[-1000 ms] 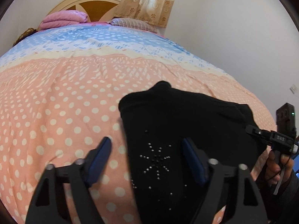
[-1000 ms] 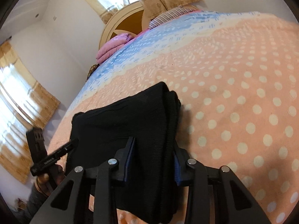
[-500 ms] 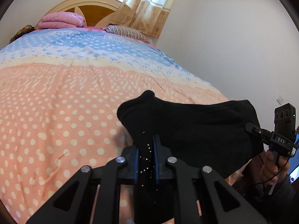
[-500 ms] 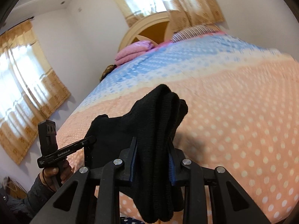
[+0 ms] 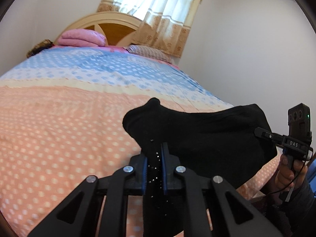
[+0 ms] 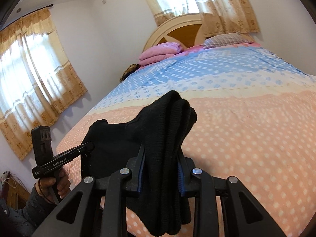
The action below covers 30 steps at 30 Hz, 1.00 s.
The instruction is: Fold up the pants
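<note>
A wide stretch of polka-dot bedspread (image 5: 59,138) lies bare across the left and centre of the left wrist view, open passage to the far end. There a folded pink quilt (image 5: 82,38) and striped pillow (image 5: 150,52) sit against the headboard (image 5: 110,23). Black pants (image 5: 207,138), stretched between left gripper (image 5: 155,158) and right gripper (image 6: 161,156), block the lower centre. In the right wrist view, bare bedspread fills the right half; a curtained window (image 6: 29,75) bounds the left.
</note>
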Available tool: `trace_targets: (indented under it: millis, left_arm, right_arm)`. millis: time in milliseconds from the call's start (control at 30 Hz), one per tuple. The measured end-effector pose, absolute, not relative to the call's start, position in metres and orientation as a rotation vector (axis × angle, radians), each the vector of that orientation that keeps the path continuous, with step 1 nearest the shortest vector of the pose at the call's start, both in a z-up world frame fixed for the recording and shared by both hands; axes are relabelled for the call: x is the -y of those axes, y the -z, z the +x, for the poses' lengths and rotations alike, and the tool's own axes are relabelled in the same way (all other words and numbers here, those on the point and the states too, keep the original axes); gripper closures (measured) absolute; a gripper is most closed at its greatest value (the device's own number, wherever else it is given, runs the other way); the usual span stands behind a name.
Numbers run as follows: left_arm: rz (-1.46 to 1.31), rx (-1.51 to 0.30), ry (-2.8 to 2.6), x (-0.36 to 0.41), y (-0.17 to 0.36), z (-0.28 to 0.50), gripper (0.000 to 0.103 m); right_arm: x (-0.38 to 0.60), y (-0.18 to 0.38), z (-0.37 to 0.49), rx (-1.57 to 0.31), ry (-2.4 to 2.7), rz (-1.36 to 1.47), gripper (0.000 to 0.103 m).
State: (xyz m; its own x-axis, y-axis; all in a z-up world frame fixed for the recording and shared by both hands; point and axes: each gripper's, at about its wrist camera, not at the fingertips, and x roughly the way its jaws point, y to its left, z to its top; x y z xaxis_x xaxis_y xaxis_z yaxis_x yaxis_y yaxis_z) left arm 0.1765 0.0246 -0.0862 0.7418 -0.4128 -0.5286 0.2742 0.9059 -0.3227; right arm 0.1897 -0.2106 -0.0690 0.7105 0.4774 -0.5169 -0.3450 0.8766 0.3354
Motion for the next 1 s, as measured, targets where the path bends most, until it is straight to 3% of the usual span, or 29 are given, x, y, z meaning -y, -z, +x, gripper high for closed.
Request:
trace_targets:
  millis: [667, 1000]
  left_arm:
    - [-0.25, -0.591, 0.072, -0.142, 0.086, 0.162, 0.091]
    - [-0.225, -0.616, -0.058, -0.178, 0.115, 0.165, 0.091]
  right_arm:
    - [0.056, 0.079, 0.276, -0.717, -0.668, 0.08, 0.076]
    - [0.003, 0.118, 0.322, -0.814, -0.669, 0.073, 0.076]
